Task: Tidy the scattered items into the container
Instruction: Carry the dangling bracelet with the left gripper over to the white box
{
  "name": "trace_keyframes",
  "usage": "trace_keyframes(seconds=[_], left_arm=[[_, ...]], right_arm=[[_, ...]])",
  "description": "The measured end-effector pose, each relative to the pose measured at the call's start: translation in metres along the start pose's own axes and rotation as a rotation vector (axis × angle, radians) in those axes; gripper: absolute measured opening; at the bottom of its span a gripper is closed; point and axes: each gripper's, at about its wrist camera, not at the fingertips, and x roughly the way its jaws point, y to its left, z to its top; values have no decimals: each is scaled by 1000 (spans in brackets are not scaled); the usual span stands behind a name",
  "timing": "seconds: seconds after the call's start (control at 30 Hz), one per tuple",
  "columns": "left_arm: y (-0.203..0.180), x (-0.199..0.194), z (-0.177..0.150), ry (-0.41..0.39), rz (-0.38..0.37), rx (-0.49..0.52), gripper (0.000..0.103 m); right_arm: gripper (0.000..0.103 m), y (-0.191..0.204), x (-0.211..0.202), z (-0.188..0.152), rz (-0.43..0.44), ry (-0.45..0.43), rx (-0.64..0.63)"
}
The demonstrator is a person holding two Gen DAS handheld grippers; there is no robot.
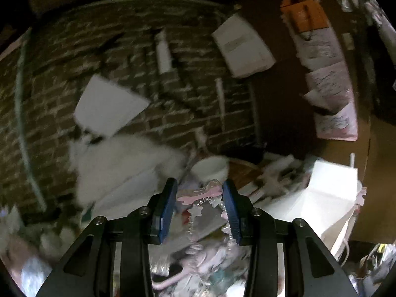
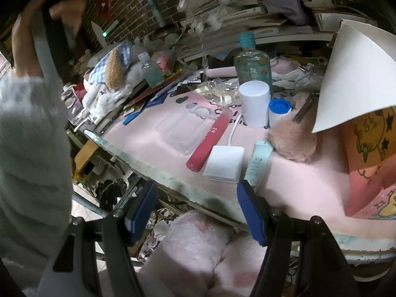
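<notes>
My left gripper (image 1: 200, 198) is shut on a pink bone-shaped charm (image 1: 198, 195) with bead chains and star pendants hanging below it, held high in the air before a brick wall. My right gripper (image 2: 195, 210) is open and empty at the near edge of the pink table mat (image 2: 297, 180). On the mat lie a red tube (image 2: 210, 142), a white square charger (image 2: 224, 163), a mint tube (image 2: 257, 163), a clear phone case (image 2: 185, 128), a white jar (image 2: 255, 102), a blue-capped bottle (image 2: 279, 110) and a fluffy pink pompom (image 2: 294, 138). A pink and orange cartoon box (image 2: 371, 160) stands at the right.
A white paper bag (image 2: 354, 74) leans over the box; it also shows in the left wrist view (image 1: 321, 198). A teal-capped bottle (image 2: 251, 61), books and clutter crowd the back of the table. A person's sleeve (image 2: 29, 160) is at the left. Fluffy pink slippers (image 2: 210, 255) are below.
</notes>
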Motion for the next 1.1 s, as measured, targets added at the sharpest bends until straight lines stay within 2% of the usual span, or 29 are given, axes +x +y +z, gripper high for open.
trace_keyframes(seconds=[0.3, 0.43, 0.57, 0.77, 1.0, 1.1], left_arm=[[-66, 11, 87, -68, -146, 77, 33], [-95, 15, 105, -76, -183, 109, 34], [-117, 23, 106, -55, -209, 142, 34], [-136, 51, 75, 69, -228, 169, 34], [-158, 95, 30, 304, -253, 205, 34], [-164, 107, 16, 377, -280, 203, 34]], right_arm=[[64, -10, -5, -1, -8, -15, 17], [64, -13, -9, -1, -10, -27, 21], [64, -15, -11, -2, -9, -30, 26], [64, -16, -13, -5, -2, -37, 30], [64, -16, -11, -7, 9, -38, 33], [64, -16, -10, -8, 12, -40, 36]])
